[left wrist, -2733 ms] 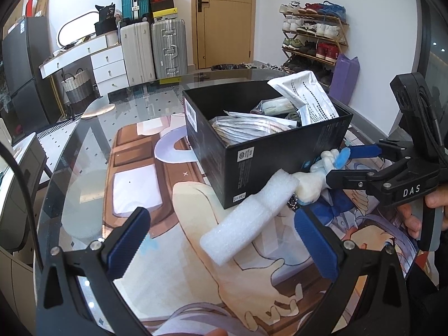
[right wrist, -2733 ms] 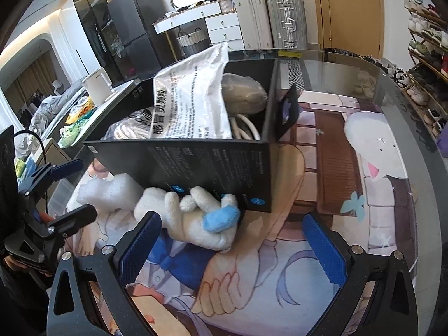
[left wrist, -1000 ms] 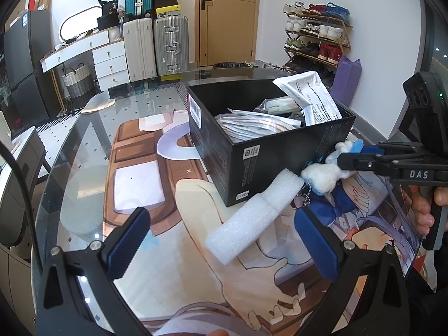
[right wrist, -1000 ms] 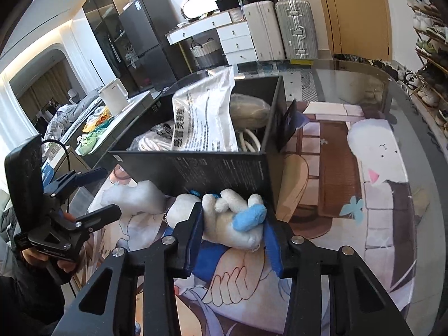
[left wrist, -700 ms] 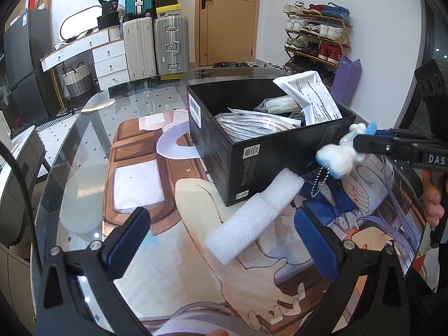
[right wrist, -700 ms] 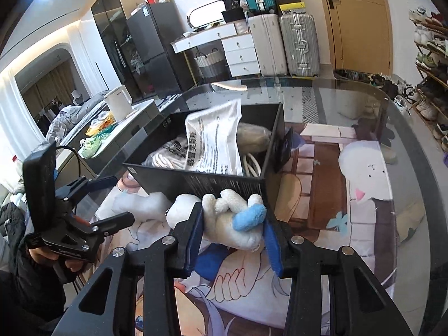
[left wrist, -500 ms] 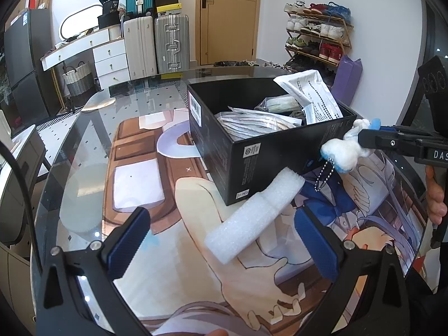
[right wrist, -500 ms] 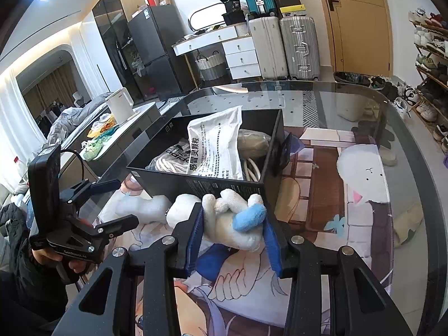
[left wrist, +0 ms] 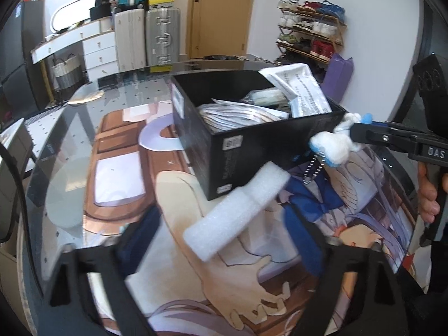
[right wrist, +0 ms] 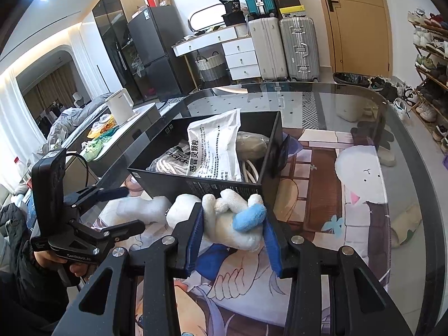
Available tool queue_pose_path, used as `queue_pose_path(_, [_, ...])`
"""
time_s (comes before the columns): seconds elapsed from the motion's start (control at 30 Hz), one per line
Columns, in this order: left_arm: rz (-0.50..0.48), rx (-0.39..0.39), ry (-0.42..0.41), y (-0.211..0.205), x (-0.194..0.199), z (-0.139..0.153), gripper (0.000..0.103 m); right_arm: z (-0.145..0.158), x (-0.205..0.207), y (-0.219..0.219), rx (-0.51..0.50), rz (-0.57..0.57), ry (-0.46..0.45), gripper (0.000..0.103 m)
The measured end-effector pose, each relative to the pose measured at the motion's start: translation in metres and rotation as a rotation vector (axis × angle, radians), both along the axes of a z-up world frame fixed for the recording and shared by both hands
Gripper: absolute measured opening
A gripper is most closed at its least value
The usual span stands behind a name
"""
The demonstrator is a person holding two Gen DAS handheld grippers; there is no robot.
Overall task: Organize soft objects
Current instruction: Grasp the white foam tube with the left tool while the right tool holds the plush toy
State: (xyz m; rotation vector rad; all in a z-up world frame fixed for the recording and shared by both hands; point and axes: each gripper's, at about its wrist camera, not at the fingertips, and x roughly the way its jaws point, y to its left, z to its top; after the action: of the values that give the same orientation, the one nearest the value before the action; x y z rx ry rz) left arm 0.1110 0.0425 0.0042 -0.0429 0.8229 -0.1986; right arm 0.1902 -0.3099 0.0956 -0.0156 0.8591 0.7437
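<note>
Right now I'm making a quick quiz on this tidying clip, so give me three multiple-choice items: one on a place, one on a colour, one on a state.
1. Where does the white foam block lie?
A. inside the black box
B. on the table mat, against the box's corner
C. on the shoe rack

2. What colour is the box?
A. black
B. red
C. white

3. What is the right gripper doing?
A. standing empty
B. clamped on the plush toy
C. holding a suitcase

Answers: 1 B, the block rests on the mat outside the box. 2 A, its walls are black. 3 B, both blue pads press the toy.
</note>
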Motion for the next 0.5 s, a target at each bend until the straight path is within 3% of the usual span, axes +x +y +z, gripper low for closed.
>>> queue_pose_path(0.13, [-0.035,-0.013,-0.002,-0.004,-0.003,0.000,0.045,0.002,-0.002,0.001,0.000,0.006,-0.003,0.040])
queue_pose_path(0.5, [-0.130,-0.014,-0.045,-0.016,-0.017,0.020,0.030,0.009,-0.004,0.002,0.007,0.009,-0.022,0.040])
